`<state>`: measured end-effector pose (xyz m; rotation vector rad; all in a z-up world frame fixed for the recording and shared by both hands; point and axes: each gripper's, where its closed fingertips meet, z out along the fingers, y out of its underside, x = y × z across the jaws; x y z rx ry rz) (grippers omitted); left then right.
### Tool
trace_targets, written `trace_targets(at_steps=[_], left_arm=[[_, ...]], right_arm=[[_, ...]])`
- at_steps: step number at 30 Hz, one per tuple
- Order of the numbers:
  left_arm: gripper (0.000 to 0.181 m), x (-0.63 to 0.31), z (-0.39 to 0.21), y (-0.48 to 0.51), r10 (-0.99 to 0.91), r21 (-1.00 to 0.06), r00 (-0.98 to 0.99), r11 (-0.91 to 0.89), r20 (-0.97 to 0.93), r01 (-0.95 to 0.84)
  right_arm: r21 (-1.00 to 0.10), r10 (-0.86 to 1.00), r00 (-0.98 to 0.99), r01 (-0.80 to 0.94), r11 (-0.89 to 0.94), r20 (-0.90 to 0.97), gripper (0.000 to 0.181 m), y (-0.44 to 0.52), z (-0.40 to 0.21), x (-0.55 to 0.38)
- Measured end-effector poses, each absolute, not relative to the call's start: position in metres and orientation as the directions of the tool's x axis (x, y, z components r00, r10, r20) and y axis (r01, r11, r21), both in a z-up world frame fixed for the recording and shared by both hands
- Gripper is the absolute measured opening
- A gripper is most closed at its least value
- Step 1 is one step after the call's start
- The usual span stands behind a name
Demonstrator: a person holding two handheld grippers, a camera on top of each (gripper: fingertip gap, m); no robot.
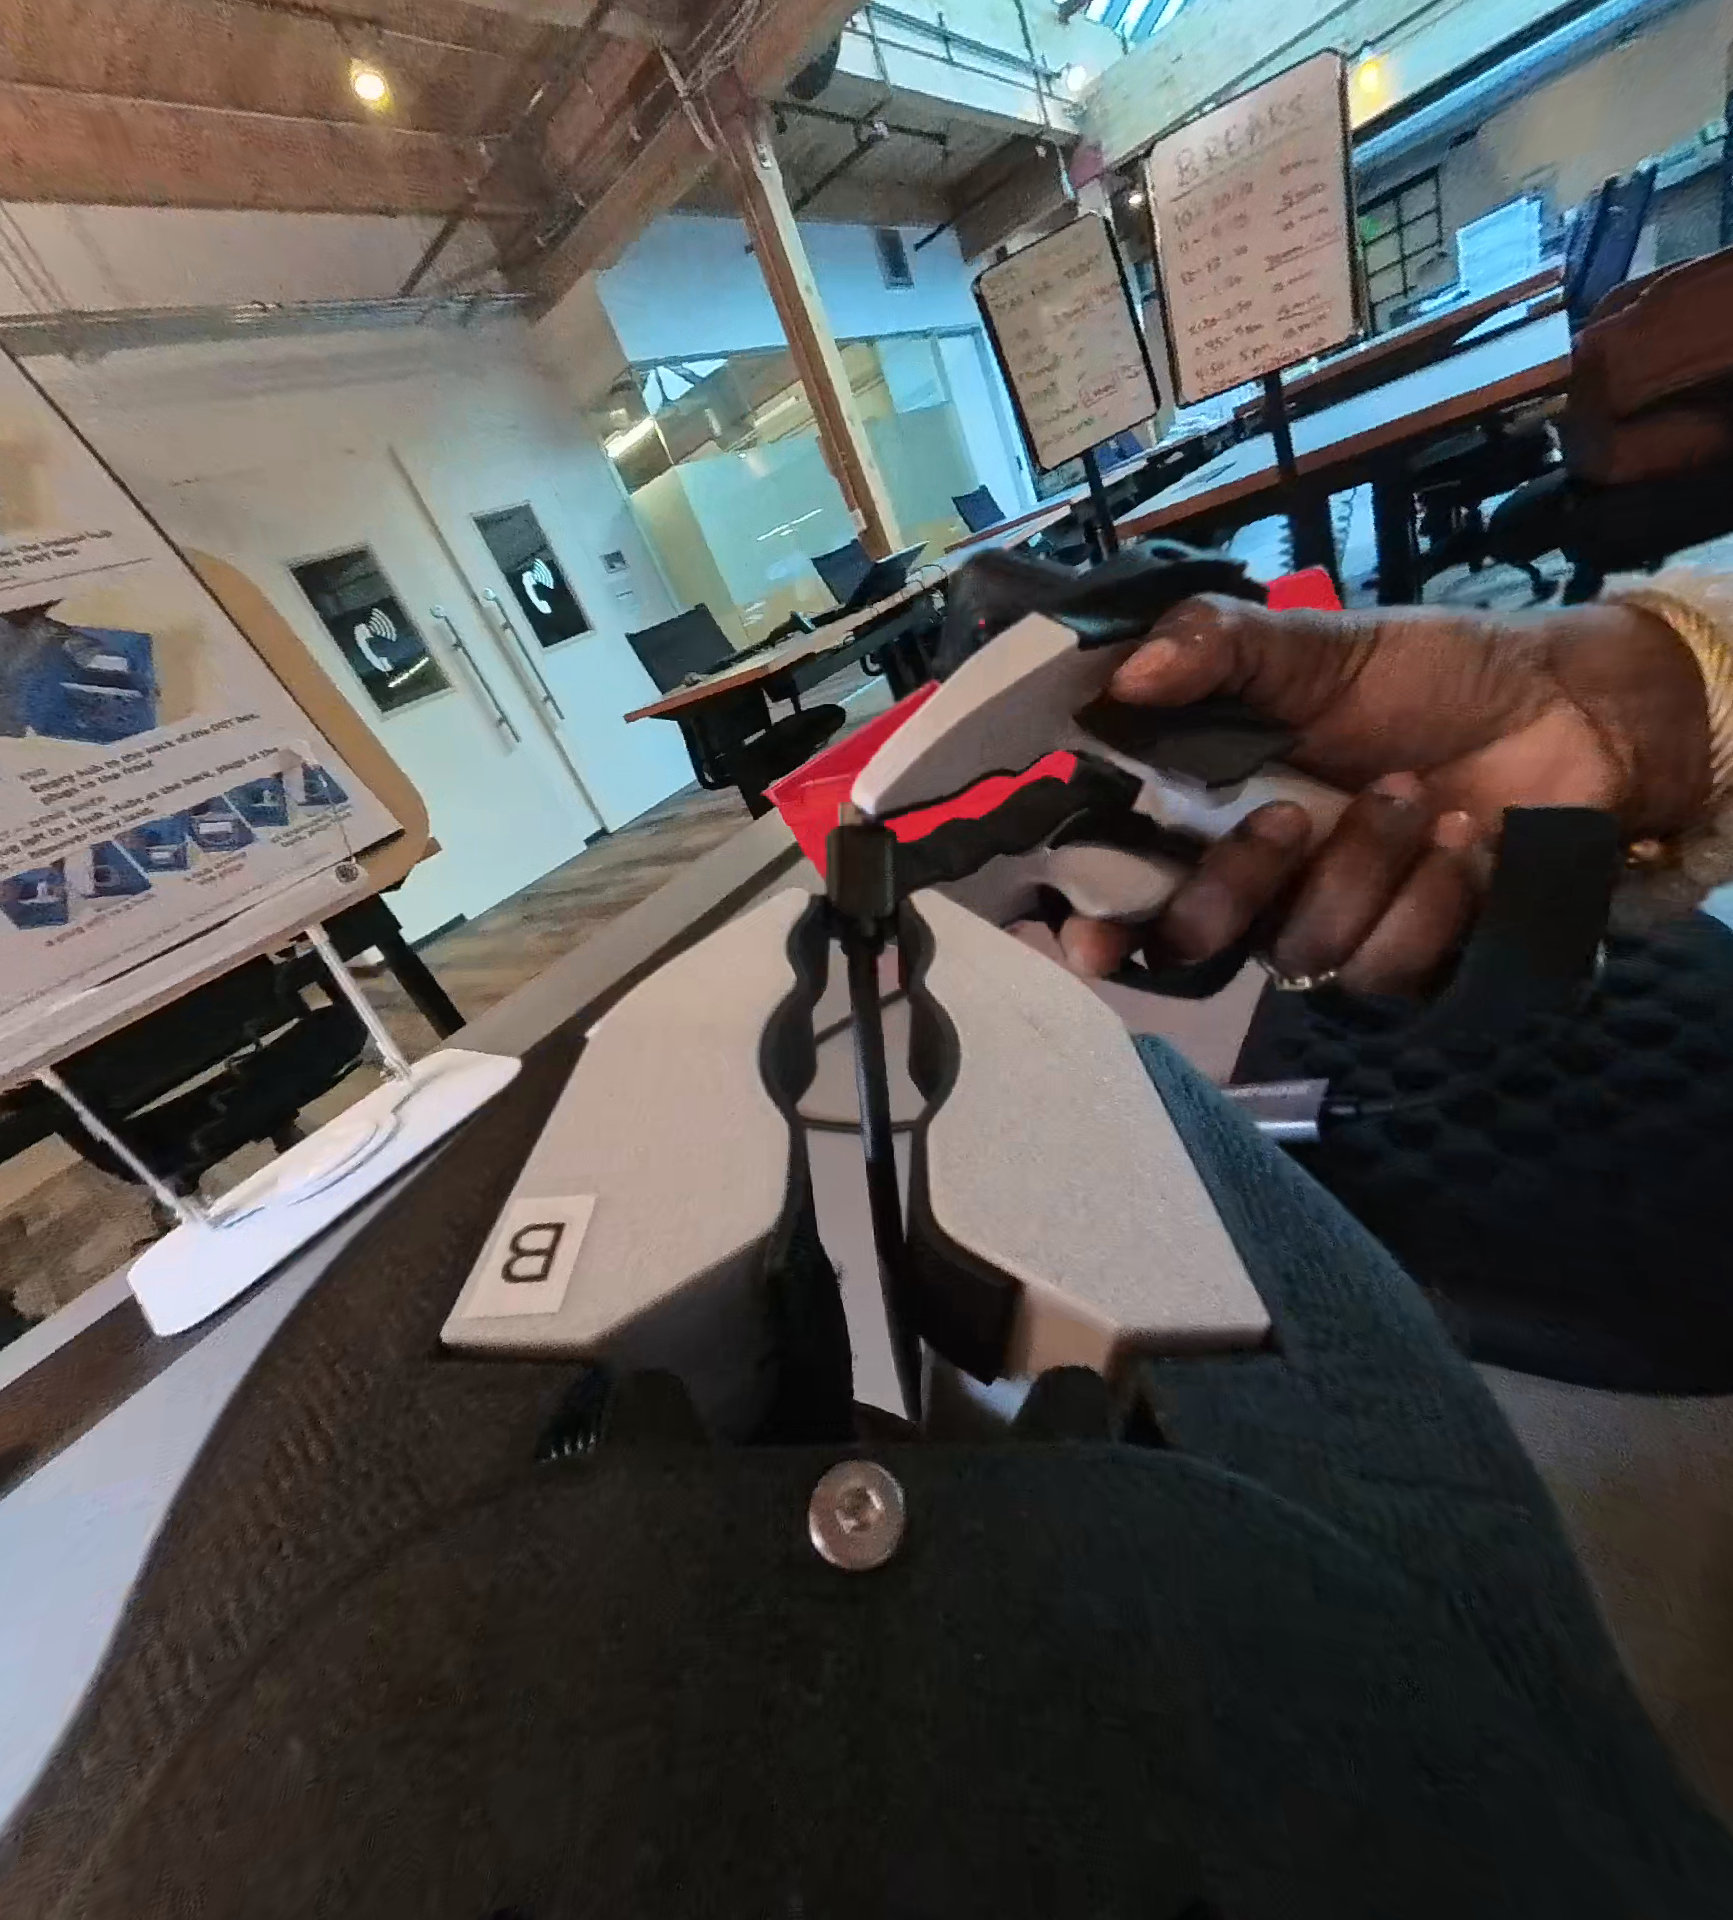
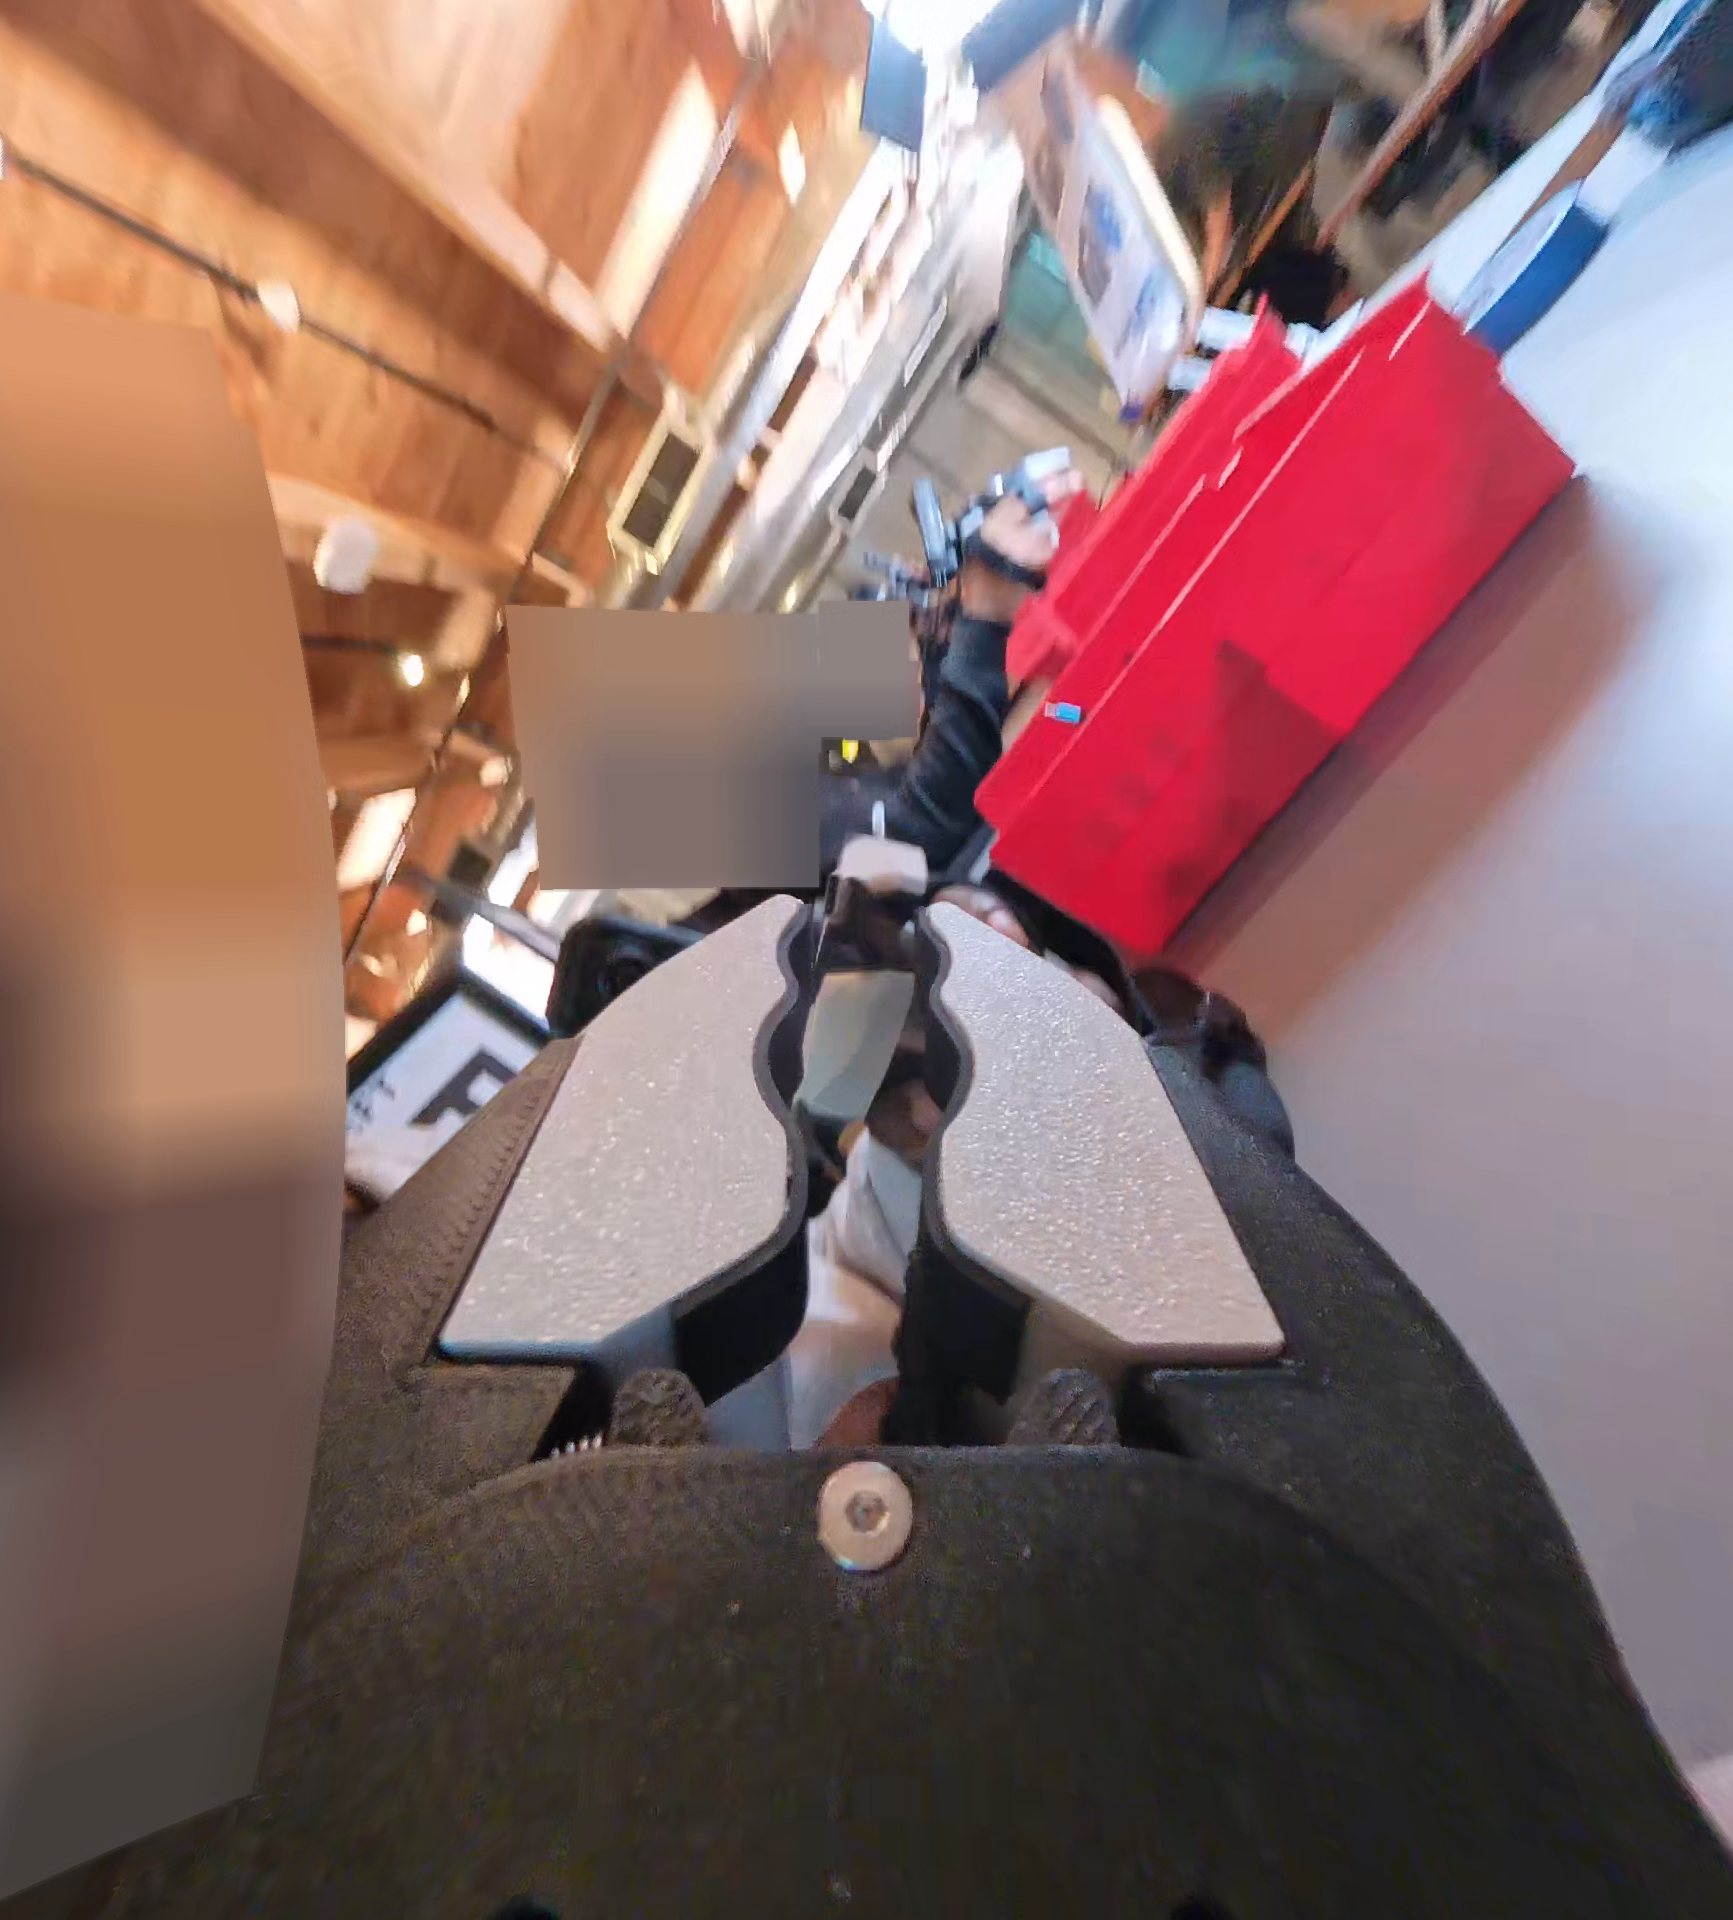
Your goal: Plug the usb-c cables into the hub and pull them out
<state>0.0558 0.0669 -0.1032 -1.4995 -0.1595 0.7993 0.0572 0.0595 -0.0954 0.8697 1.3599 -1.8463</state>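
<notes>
My left gripper [image 1: 862, 902] is shut on the black usb-c plug [image 1: 860, 873]. Its black cable [image 1: 877, 1132] runs back between the grey fingers. A hand [image 1: 1413, 790] holds my right gripper [image 1: 864, 812] side-on, with its tips against the plug's front end. In the right wrist view the right gripper [image 2: 862, 916] stands narrow with a black piece filling the gap at its tips. A silver piece [image 2: 846, 1049] shows lower in that gap, and I cannot tell what it is. A small silver block [image 1: 1267, 1096] with a black lead lies below the hand.
A red bin [image 2: 1257, 665] stands on the white table [image 2: 1620, 987] and also shows behind the grippers [image 1: 820, 790]. An instruction board on a clear stand [image 1: 114, 727] is at the left. A black mesh seat [image 1: 1568, 1195] is at the right. Another person's arm [image 2: 976, 665] is beyond. Left and right tips are no more than a few centimetres apart. The left tips stand about 15 centimeters off the black mesh seat [image 1: 1568, 1195].
</notes>
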Motion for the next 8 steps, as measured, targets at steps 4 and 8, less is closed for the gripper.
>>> trace_targets(at_steps=[4, 8], left_arm=[[0.013, 0.0575, -0.1118, 0.0677, 0.522, -0.907, 0.744, -0.181, -0.417, -0.381], [0.013, 0.0589, -0.1098, 0.0650, 0.519, -0.891, 0.729, -0.177, -0.446, -0.419]], right_arm=[[-0.567, -0.087, -0.576, 0.816, -0.111, -0.813, 0.009, 0.0538, -0.1053, 0.0635], [-0.523, -0.129, -0.537, 0.843, -0.127, -0.834, 0.006, 0.0516, -0.1035, 0.0638]])
